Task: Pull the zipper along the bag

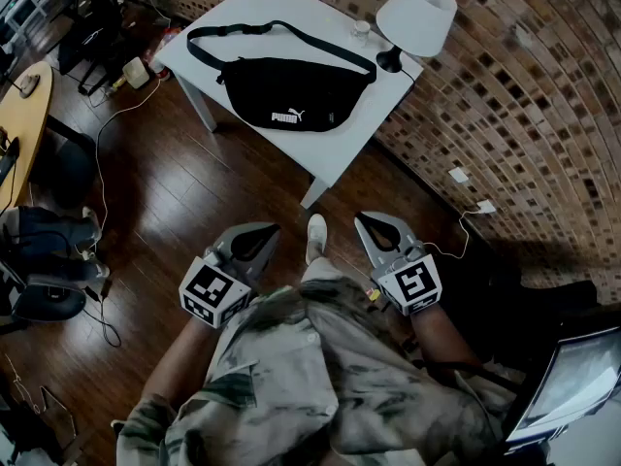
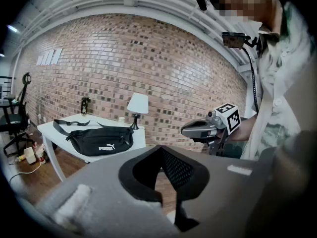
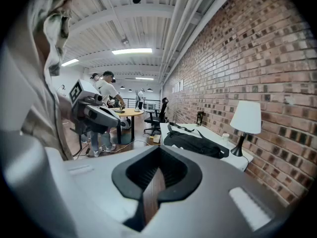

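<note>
On a white table (image 1: 340,153) beside a brick wall (image 1: 524,85), a black waist bag (image 1: 291,93) lies flat with its strap looped behind it, near a white lamp (image 1: 415,16). Well apart from it, over the wooden floor (image 1: 194,192), the left claw (image 1: 264,233) and right claw (image 1: 369,225) are both closed, holding nothing.
</note>
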A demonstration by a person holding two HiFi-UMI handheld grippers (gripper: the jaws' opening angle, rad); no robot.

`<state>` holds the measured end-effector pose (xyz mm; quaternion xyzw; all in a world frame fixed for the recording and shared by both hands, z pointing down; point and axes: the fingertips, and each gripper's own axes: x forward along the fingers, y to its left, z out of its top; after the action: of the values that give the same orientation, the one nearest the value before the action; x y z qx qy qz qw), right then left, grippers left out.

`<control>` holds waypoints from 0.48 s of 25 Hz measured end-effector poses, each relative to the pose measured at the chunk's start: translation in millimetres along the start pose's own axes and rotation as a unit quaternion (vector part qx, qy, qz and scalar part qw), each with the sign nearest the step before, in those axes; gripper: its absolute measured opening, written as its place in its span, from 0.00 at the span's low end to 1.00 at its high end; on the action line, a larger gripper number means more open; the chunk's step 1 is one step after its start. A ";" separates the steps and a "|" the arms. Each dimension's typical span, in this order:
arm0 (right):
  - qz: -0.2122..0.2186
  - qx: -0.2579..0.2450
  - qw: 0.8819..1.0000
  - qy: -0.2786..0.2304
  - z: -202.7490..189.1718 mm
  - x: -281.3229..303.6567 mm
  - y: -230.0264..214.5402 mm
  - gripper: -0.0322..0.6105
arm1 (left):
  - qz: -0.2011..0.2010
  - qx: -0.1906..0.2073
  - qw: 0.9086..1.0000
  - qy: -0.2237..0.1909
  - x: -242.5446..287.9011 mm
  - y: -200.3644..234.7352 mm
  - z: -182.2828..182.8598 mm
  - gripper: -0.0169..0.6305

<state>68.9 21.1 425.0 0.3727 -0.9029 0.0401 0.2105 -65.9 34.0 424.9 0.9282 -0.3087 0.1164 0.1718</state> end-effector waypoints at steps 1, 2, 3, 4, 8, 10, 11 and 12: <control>0.004 0.004 1.000 0.005 0.4 13.6 -23.8 0.06 | 0.004 -0.008 1.000 0.004 20.7 12.1 9.6 0.03; 0.009 0.003 1.000 0.009 0.3 27.3 -47.4 0.06 | 0.009 -0.015 1.000 0.008 41.3 24.1 18.7 0.03; 0.016 -0.005 1.000 0.013 -0.8 41.0 -70.3 0.06 | 0.013 -0.020 1.000 0.012 61.5 35.8 26.4 0.03; 0.024 -0.017 0.999 0.016 -3.0 54.7 -91.6 0.06 | 0.019 -0.023 0.999 0.017 81.0 47.1 32.2 0.03; 0.058 -0.033 0.997 0.031 -11.9 111.2 -158.5 0.06 | 0.045 -0.022 0.998 0.030 153.2 92.3 43.7 0.03; 0.066 -0.047 0.996 0.039 -20.7 138.1 -185.9 0.06 | 0.051 -0.019 0.997 0.046 185.7 110.6 40.5 0.03; 0.070 -0.045 0.996 0.043 -26.3 150.2 -196.1 0.06 | 0.052 -0.024 0.997 0.059 200.2 116.9 37.5 0.03; 0.074 -0.044 0.995 0.047 -32.8 162.2 -205.0 0.06 | 0.051 -0.030 0.996 0.072 213.2 122.2 33.9 0.07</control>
<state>119.0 -225.3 504.0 0.2929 -0.9179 0.0338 0.2656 29.7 -184.6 492.8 0.8948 -0.3461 0.1823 0.2154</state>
